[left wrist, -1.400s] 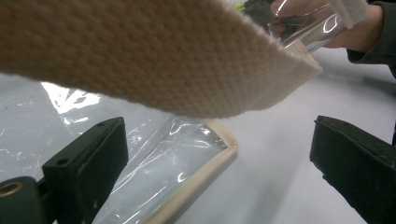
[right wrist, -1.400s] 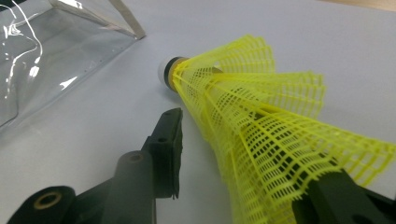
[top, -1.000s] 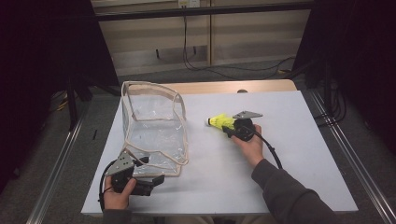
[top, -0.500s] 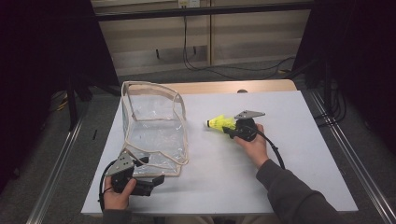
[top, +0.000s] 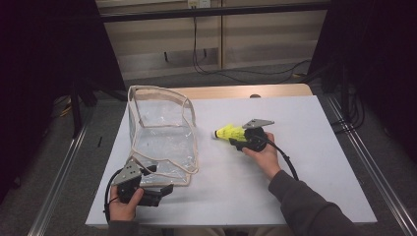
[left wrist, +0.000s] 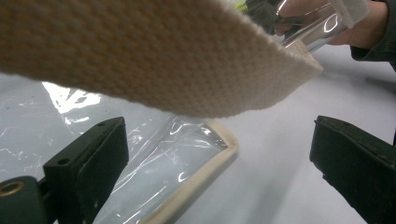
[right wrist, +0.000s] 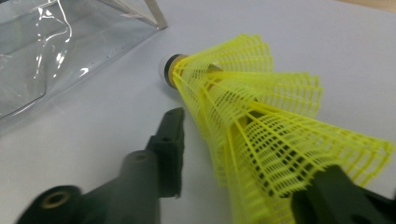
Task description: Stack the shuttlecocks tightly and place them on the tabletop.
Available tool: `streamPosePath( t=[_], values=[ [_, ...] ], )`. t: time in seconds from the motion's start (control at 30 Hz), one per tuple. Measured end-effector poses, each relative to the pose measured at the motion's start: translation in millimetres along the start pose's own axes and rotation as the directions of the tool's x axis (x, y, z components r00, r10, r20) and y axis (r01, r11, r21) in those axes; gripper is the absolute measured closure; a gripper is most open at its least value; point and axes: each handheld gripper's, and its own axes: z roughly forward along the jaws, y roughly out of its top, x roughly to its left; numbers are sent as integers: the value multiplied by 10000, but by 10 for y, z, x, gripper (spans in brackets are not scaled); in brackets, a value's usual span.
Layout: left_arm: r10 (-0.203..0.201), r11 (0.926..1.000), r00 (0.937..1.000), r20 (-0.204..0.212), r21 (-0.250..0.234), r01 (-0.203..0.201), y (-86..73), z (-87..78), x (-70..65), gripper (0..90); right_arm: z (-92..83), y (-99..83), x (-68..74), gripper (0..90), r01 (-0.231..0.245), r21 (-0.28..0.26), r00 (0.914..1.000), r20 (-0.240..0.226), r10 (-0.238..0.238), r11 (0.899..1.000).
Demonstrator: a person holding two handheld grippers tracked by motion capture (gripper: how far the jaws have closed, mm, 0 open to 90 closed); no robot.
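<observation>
While your right gripper (top: pixel 235 139) is opening off the yellow shuttlecock (top: pixel 229 132), frame centre, your left gripper (top: pixel 160 191), jaws wide, is waiting at the clear bag (top: pixel 162 142), strap (left wrist: pixel 154 56) overhead.

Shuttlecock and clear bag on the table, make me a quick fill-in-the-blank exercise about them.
1. The shuttlecock between the jaws of the right gripper is ____ in colour.
2. The shuttlecock's white tip points toward the ____ bag.
3. The bag's edges are trimmed with ____ webbing.
4. The left gripper sits at the bag's ____ corner in the high view.

Missing words: yellow; clear plastic; beige; near
</observation>
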Motion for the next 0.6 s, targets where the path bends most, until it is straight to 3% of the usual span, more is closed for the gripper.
streamPosePath(
  t=[0.23, 0.37, 0.47, 0.6],
  values=[
    [-9, 10000, 10000, 5, -21, 9, -2, 3, 1, 44, 53, -9, 8, 506, -218, -168, 9982, 562, 227, 9996],
    [-4, 10000, 10000, -6, 3, 4, -2, 1, 2, 44, 50, 19, 41, 629, -95, -449, 9957, 913, 135, 9989],
    [-14, 10000, 10000, -8, -2, 14, -3, 3, 1, 44, 58, 56, 45, 670, 11, -463, 9946, 1036, 37, 9989],
    [-20, 10000, 10000, 6, -13, 20, -4, 4, 2, 43, 65, 101, 58, 765, 333, -450, 9949, 967, -288, 9984]
  ],
)
